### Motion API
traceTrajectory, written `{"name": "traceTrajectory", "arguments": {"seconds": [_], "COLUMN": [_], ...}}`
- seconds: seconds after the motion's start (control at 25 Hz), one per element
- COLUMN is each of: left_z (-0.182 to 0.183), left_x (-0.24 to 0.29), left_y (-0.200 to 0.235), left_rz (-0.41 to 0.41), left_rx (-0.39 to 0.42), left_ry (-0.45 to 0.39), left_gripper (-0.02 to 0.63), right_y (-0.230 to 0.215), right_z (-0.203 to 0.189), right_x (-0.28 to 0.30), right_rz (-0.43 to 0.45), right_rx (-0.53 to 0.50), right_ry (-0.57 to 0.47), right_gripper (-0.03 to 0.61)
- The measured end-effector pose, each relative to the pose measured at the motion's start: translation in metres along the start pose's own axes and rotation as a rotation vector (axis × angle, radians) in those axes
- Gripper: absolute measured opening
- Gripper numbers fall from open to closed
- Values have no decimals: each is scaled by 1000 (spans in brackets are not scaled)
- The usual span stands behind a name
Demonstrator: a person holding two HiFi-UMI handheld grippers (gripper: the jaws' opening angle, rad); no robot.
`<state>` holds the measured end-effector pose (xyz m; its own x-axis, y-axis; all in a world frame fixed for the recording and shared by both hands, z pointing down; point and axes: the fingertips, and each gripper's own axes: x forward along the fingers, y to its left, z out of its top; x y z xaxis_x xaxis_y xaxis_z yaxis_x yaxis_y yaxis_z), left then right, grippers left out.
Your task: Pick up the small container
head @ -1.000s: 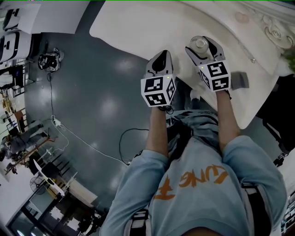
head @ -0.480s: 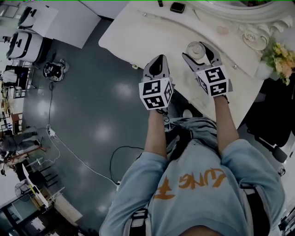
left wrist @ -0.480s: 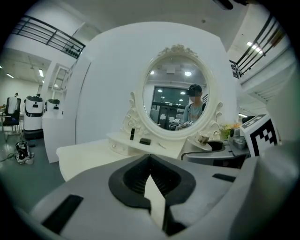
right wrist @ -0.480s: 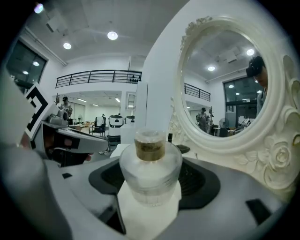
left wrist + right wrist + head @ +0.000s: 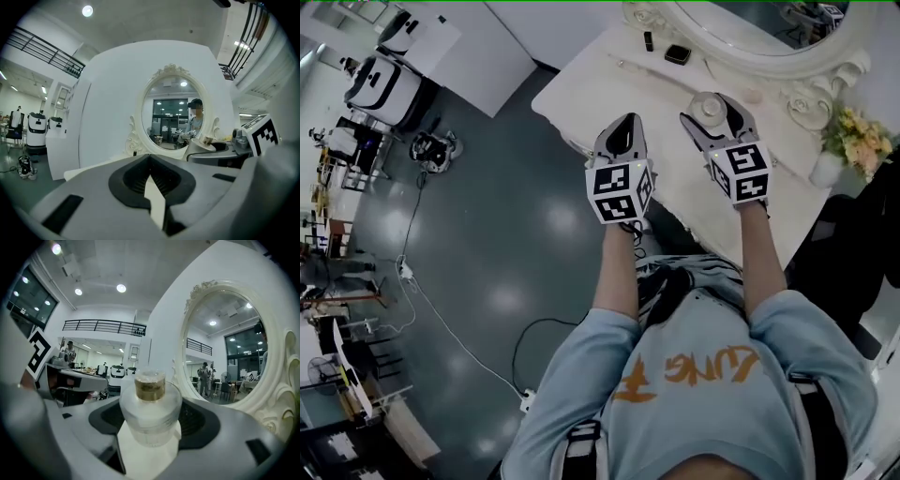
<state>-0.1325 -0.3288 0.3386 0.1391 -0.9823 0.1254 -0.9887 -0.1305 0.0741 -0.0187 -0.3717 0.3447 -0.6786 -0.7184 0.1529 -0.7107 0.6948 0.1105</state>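
The small container (image 5: pixel 150 411) is a clear rounded jar with a gold neck and a clear cap. It stands upright between the jaws of my right gripper (image 5: pixel 150 432), which is shut on its body. From the head view, the right gripper (image 5: pixel 712 106) holds the container (image 5: pixel 709 103) above the white dressing table (image 5: pixel 600 80). My left gripper (image 5: pixel 622 129) hovers beside it near the table's front edge. Its jaws are shut with nothing between them, as the left gripper (image 5: pixel 153 185) view also shows.
An ornate oval mirror (image 5: pixel 750 33) stands at the back of the table, with a vase of flowers (image 5: pixel 855 141) to its right. Two small dark items (image 5: pixel 678 53) lie near the mirror. White machines (image 5: pixel 380 80) and a cable (image 5: pixel 441 281) are on the grey floor at left.
The head view has swung so that the mirror, flowers and more of the table show. Both grippers stay about where they were in view, the right one still shut on the container.
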Motion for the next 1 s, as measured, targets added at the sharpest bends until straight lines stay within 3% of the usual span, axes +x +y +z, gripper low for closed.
{"name": "traceTrajectory", "arguments": {"seconds": [1.0], "left_z": [-4], "left_x": [-34], "left_y": [3], "left_rz": [26], "left_rx": [-2], "left_ry": [-6], "left_gripper": [21], "right_y": [27], "right_z": [2], "right_x": [-16], "right_rz": [39], "right_rx": [-37], "right_ry": [5], "right_gripper": [328]}}
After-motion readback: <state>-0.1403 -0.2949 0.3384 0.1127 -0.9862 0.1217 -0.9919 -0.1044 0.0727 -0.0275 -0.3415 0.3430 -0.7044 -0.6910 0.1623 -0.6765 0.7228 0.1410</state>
